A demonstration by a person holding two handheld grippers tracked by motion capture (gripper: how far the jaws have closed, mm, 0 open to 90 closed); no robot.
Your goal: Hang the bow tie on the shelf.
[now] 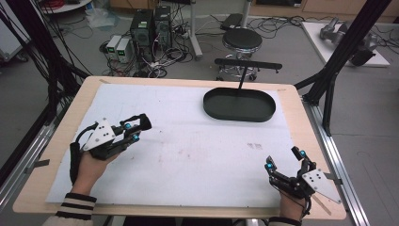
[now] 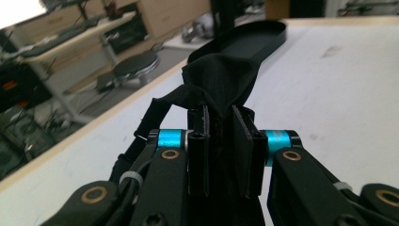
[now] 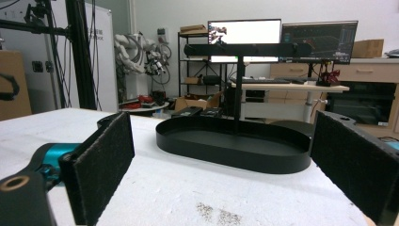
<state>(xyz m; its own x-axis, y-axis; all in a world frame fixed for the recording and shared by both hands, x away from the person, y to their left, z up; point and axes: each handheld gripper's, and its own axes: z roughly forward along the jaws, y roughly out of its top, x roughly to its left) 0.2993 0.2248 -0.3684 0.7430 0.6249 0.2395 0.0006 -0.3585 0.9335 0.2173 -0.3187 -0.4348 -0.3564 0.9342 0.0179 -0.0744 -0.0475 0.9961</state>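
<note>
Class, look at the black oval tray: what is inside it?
Inside the black oval tray, just a thin post rising to a crossbar. The near wall hides some floor.

A grey smooth floor [image 1: 291,52] spreads beyond the far edge of the light wooden table [image 1: 61,141], well ahead of both grippers. On it, ahead of the left gripper, two black computer towers [image 1: 151,28] stand among tangled cables [image 1: 164,59]. A round black-seated stool [image 1: 242,40] stands further right. Black metal frame struts [image 1: 348,47] rise ahead of the right gripper. In the right gripper view, far ahead, a white wall [image 3: 164,14] backs two monitors [image 3: 282,40] on a pale wooden desk [image 3: 291,85], with a black shelving rack [image 3: 193,66] left of them.
</note>
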